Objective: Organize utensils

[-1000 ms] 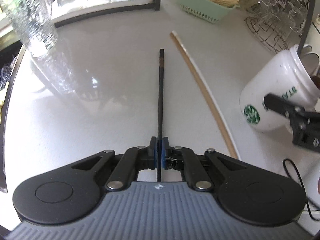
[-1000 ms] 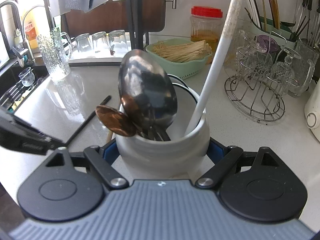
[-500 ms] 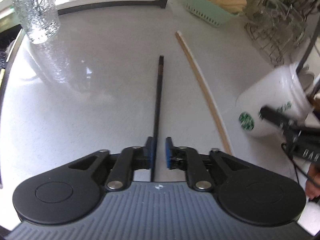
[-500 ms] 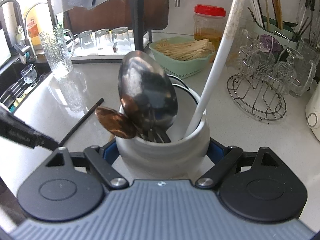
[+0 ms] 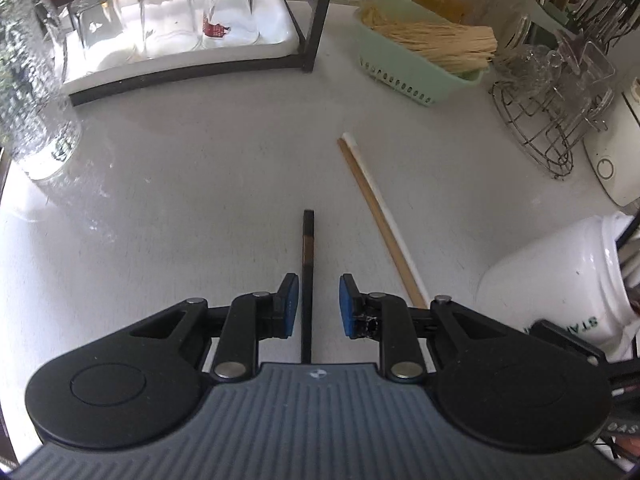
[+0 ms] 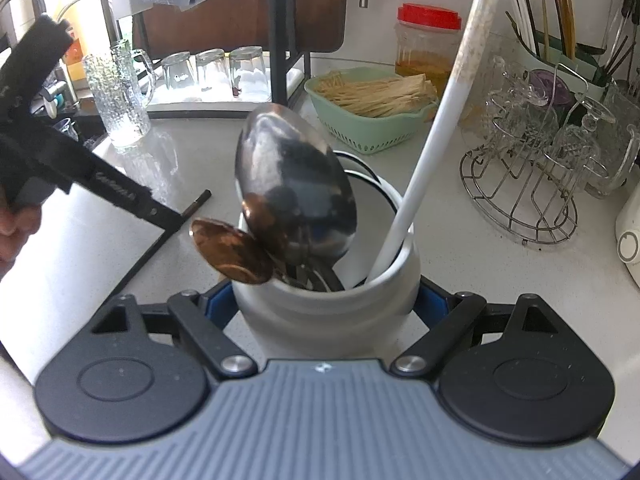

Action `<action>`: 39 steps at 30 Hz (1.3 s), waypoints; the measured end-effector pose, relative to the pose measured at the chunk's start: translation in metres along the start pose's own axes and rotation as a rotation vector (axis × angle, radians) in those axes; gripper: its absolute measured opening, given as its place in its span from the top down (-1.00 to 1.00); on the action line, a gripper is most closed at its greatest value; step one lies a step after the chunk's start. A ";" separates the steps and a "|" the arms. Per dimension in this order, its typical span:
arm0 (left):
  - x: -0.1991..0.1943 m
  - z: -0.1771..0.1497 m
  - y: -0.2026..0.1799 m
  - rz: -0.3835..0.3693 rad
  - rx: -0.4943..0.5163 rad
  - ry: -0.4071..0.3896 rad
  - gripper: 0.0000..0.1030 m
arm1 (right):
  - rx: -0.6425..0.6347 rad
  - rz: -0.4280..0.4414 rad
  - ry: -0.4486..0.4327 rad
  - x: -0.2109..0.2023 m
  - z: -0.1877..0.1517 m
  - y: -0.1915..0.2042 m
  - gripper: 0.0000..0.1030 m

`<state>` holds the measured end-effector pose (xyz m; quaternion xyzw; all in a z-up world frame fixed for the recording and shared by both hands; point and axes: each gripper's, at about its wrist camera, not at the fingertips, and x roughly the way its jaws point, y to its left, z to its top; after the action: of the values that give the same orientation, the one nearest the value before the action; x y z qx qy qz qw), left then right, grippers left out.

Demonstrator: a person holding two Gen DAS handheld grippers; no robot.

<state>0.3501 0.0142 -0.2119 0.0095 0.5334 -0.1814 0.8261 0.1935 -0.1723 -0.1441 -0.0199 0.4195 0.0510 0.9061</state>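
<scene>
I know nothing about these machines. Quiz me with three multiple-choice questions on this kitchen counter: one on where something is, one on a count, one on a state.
1. Where is the black chopstick?
A. lying on the counter between the left tool pads
B. inside the white jar
C. in the green basket

2. How many glasses stand upside down on the white tray?
A. one
B. three
C. six

3. What is the right tool doing?
A. hanging open over the sink
B. shut on the white jar
C. gripping a spoon

Answers: 1 A, it lies flat in the gap, untouched. 2 B, three stand in a row. 3 B, its pads press the jar's sides.
</scene>
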 end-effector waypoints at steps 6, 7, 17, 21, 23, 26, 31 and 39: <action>0.011 0.014 0.001 0.017 0.030 -0.012 0.51 | 0.008 -0.008 0.005 0.002 0.001 0.000 -0.77; 0.012 0.016 0.002 0.018 0.037 -0.014 0.51 | 0.009 -0.008 0.005 0.002 0.002 0.000 -0.77; 0.025 0.028 -0.006 0.040 0.104 0.040 0.64 | 0.031 -0.024 0.017 0.003 0.003 0.002 -0.76; 0.027 0.030 -0.008 0.050 0.119 0.060 0.85 | 0.034 -0.027 0.019 0.004 0.005 0.002 -0.76; 0.028 0.031 -0.009 0.048 0.126 0.067 0.86 | 0.031 -0.027 0.019 0.004 0.005 0.003 -0.76; 0.027 0.028 -0.012 0.053 0.151 0.060 0.87 | 0.031 -0.027 0.018 0.005 0.005 0.003 -0.76; 0.019 0.028 -0.014 0.041 0.130 0.042 0.87 | 0.029 -0.027 0.011 0.004 0.004 0.003 -0.76; -0.025 0.033 -0.023 0.028 0.101 -0.067 0.87 | 0.034 -0.024 -0.004 0.002 0.001 0.001 -0.76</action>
<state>0.3632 -0.0075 -0.1715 0.0526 0.4955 -0.1966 0.8444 0.1958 -0.1709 -0.1450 -0.0094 0.4184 0.0331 0.9076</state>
